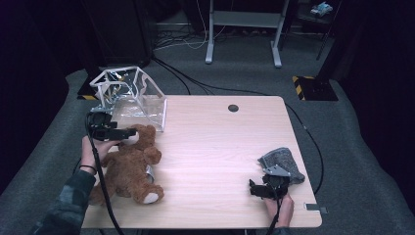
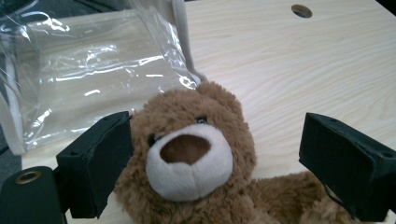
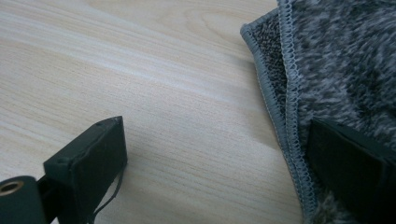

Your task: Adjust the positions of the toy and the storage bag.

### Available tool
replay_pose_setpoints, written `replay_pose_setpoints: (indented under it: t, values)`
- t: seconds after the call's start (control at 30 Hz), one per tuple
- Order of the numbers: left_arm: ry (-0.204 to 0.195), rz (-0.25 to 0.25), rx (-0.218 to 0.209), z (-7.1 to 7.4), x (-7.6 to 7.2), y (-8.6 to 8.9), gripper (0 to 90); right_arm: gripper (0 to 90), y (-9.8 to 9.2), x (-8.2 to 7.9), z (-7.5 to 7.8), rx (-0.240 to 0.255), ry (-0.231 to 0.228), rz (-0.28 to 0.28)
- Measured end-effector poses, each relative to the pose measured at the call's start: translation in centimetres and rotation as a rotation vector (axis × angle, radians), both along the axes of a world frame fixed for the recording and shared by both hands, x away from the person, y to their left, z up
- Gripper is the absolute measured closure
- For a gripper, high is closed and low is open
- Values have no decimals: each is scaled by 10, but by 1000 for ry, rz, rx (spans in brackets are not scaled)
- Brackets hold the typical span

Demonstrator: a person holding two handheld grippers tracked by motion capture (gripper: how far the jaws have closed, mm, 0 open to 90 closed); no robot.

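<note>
A brown teddy bear (image 1: 131,169) lies on its back on the left part of the wooden table (image 1: 215,142). My left gripper (image 1: 128,133) hovers at the bear's head, held by a hand from the left. In the left gripper view the bear's face (image 2: 187,154) sits between the jaws of the open left gripper (image 2: 217,123). The left pad (image 2: 100,158) brushes the fur, while the right pad (image 2: 345,163) stands apart. My right gripper (image 1: 259,188) rests open near the front right edge beside a grey fleece cloth (image 1: 283,164). One of its pads (image 3: 348,163) lies over the cloth's (image 3: 336,60) hemmed edge.
A clear plastic bag with a white frame (image 1: 129,95) stands open at the table's back left corner, just behind the bear's head; its wall (image 2: 93,79) is close ahead. A cable hole (image 1: 233,107) sits at the back middle. Cables trail off both grippers.
</note>
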State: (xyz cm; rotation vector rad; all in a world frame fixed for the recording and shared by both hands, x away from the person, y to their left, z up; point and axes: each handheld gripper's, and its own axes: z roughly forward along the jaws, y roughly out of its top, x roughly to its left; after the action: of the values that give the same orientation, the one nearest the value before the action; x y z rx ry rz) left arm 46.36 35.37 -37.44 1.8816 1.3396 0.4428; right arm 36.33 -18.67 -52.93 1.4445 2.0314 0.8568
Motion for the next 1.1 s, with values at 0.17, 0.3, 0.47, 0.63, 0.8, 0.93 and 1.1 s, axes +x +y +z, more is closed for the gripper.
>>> replay_pose_setpoints:
  t: [0.17,0.3,0.47,0.63,0.8,0.93,1.1]
  values:
    - [-21,-12,25,7,8,-2,94,50,0,0,0,0,-1,2]
    - [-39,3,23,12,15,-4,94,49,0,0,0,2,1,-1]
    - [-46,18,39,17,29,-6,94,49,0,0,0,3,3,-3]
    - [-49,32,42,22,43,-7,102,49,0,0,0,3,3,-2]
    - [-58,39,54,24,54,-11,106,49,0,0,0,1,3,-3]
    - [-55,43,69,26,63,-13,117,49,0,0,0,1,3,-3]
    - [-54,53,97,29,76,-16,149,49,0,0,0,1,3,-3]
